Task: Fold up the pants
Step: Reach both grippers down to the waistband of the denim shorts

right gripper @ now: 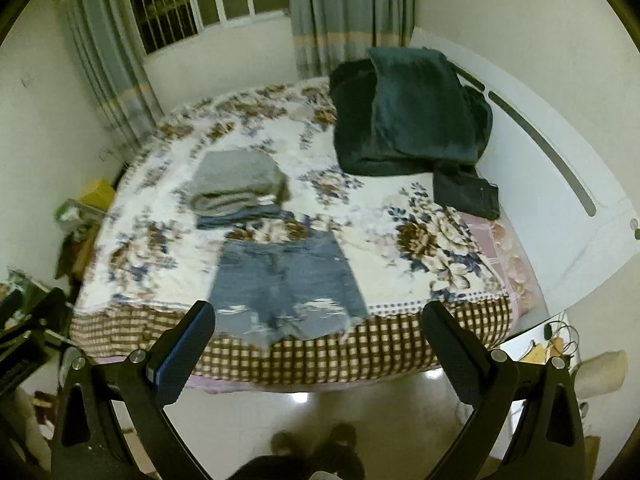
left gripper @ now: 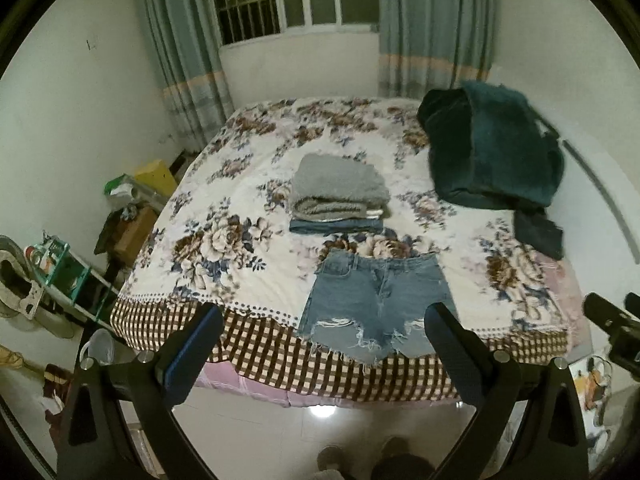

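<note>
Light blue denim shorts (left gripper: 376,300) with frayed hems lie flat and unfolded at the near edge of the bed (left gripper: 248,344), waistband away from me; they also show in the right wrist view (right gripper: 284,284). My left gripper (left gripper: 324,316) is open and empty, held above the floor in front of the bed, short of the shorts. My right gripper (right gripper: 318,314) is open and empty too, at a similar distance. The right gripper's body shows at the right edge of the left wrist view (left gripper: 616,328).
A stack of folded clothes, grey on top of denim (left gripper: 336,196), lies behind the shorts. A dark green heap of garments (left gripper: 496,152) sits at the bed's far right by the white headboard (right gripper: 560,168). Cluttered racks and boxes (left gripper: 60,272) stand left of the bed. My feet (left gripper: 360,456) are on the tiled floor.
</note>
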